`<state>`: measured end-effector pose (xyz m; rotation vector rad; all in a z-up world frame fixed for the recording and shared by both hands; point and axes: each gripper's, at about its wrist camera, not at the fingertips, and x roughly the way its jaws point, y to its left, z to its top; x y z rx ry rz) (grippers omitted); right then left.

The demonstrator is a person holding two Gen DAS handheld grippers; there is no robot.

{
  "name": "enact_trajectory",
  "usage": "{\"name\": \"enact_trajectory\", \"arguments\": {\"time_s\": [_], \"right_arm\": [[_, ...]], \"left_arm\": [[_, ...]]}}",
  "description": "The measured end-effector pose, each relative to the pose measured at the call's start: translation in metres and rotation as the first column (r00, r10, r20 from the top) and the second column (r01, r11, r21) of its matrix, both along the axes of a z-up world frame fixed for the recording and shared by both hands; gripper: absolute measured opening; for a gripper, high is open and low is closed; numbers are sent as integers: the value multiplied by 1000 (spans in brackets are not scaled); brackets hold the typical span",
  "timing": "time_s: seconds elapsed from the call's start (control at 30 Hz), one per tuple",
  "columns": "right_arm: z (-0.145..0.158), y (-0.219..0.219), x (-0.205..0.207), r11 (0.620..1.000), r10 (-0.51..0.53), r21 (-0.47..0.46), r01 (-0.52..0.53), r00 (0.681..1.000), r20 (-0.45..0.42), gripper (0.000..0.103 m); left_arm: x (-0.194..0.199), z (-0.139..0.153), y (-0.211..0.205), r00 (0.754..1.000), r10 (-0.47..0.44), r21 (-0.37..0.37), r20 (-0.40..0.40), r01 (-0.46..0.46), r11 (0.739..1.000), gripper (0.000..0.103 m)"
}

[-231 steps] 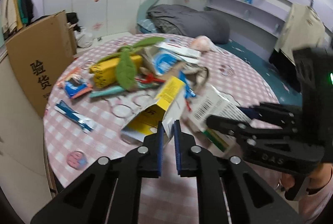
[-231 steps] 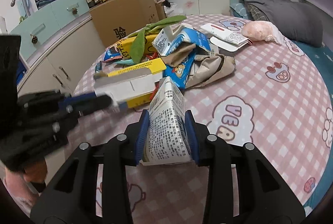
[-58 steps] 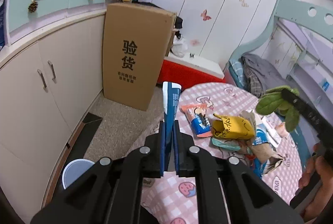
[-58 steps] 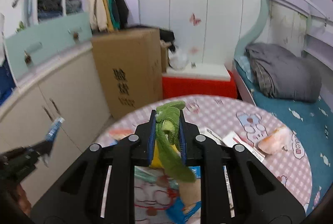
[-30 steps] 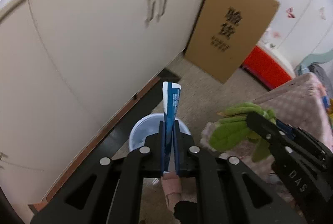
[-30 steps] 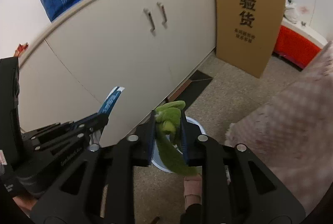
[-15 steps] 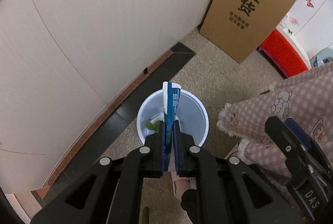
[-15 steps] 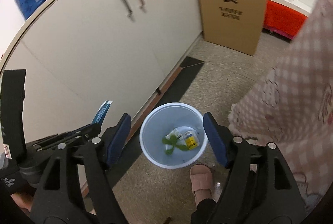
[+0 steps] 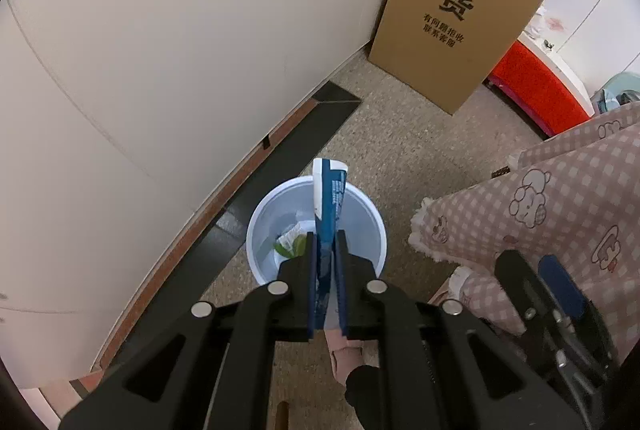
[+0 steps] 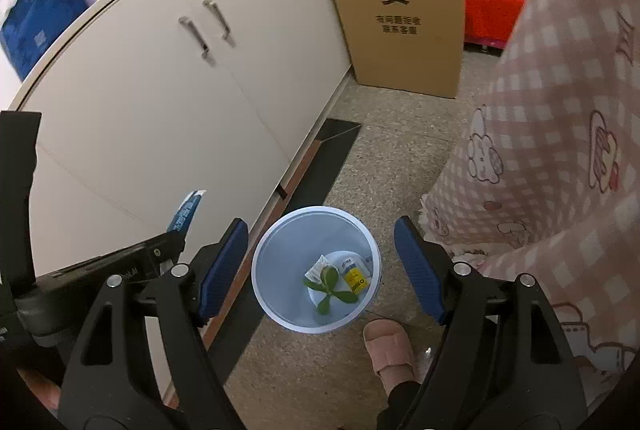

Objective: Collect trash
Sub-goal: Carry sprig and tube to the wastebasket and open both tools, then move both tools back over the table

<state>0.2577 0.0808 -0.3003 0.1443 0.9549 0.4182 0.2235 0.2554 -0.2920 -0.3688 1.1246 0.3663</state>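
Left gripper is clamped tight on a flat blue wrapper, held upright right above the white trash bin on the floor by the cabinet. Right gripper is spread wide over the bin, nothing in it. Green leafy scrap and small packets sit at the bin's bottom.

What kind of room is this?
Probably a room in a home, maybe a bedroom. There are cream cupboards along the wall, a table under a pink checked cloth, a cardboard box on the floor, and a small bin holding trash.
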Motion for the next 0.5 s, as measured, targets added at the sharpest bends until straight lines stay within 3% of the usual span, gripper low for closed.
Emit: {"name": "enact_trajectory", "arguments": {"time_s": [0.07,0.1,0.13,0.2,0.33,0.5], "right_arm": [[1,-5,0,1000,-24,8,24,1000,4,76],[1,-7,1,999,-37,2,37,999,5,77],[1,-9,1,999,-44,9,44,999,2,78],[0,-10,1,999,-40,6,40,999,-3,78],[1,-10,-1,1000,-27,2,27,1000,5,78],[2,-8,-2,1000,-21,0,21,1000,9,78]], "left_arm": [[3,2,-3,1000,-4,11,11,4,1000,28],[5,1,-4,1000,0,21,3,0,1000,65],[5,0,-2,999,34,58,-11,-34,998,80],[2,-1,1,999,51,73,-8,-51,996,80],[-3,-8,4,997,74,28,-34,-73,997,80],[-11,-6,4,996,80,48,-37,-78,996,80]]}}
